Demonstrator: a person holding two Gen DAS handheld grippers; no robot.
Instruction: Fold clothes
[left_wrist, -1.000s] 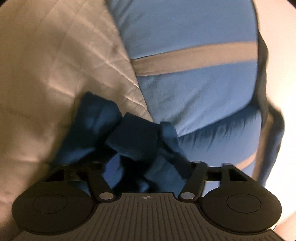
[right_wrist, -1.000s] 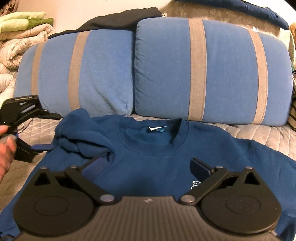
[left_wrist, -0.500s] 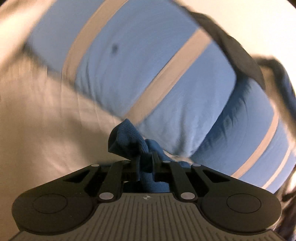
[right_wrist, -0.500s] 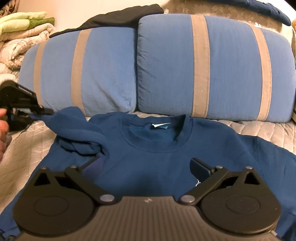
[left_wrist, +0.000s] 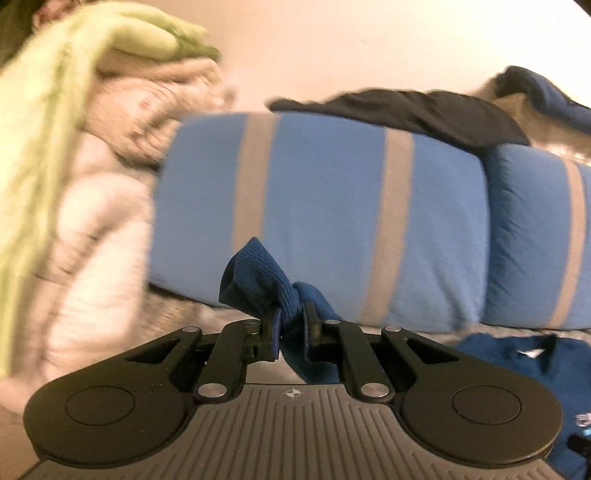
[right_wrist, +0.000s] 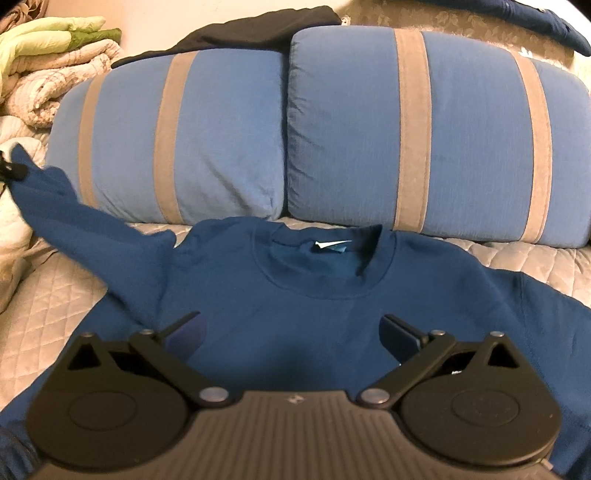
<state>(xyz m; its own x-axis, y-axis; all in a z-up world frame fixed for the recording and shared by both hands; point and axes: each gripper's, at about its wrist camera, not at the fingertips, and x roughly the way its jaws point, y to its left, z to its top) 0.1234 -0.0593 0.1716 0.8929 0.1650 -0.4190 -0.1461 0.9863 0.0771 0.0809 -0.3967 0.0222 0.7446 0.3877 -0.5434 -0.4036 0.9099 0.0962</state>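
A dark blue sweatshirt (right_wrist: 314, 306) lies face up on the quilted bed, collar toward the pillows. Its left sleeve (right_wrist: 74, 218) is stretched up and out to the left, off the bed. My left gripper (left_wrist: 290, 328) is shut on the ribbed cuff (left_wrist: 258, 280) of that sleeve; its tip shows at the far left of the right wrist view (right_wrist: 11, 171). My right gripper (right_wrist: 291, 332) is open and empty, hovering low over the sweatshirt's chest. The sweatshirt's collar also shows in the left wrist view (left_wrist: 528, 350).
Two blue pillows with grey stripes (right_wrist: 424, 129) stand behind the sweatshirt. A dark garment (right_wrist: 258, 26) lies on top of them. Folded green and beige blankets (right_wrist: 48, 55) are stacked at the back left. Quilted bedspread (right_wrist: 48, 310) lies on both sides.
My left gripper closed on the sleeve cuff and pulled it up and out to the left, unrolling the bunched sleeve. My right gripper stayed open over the chest.
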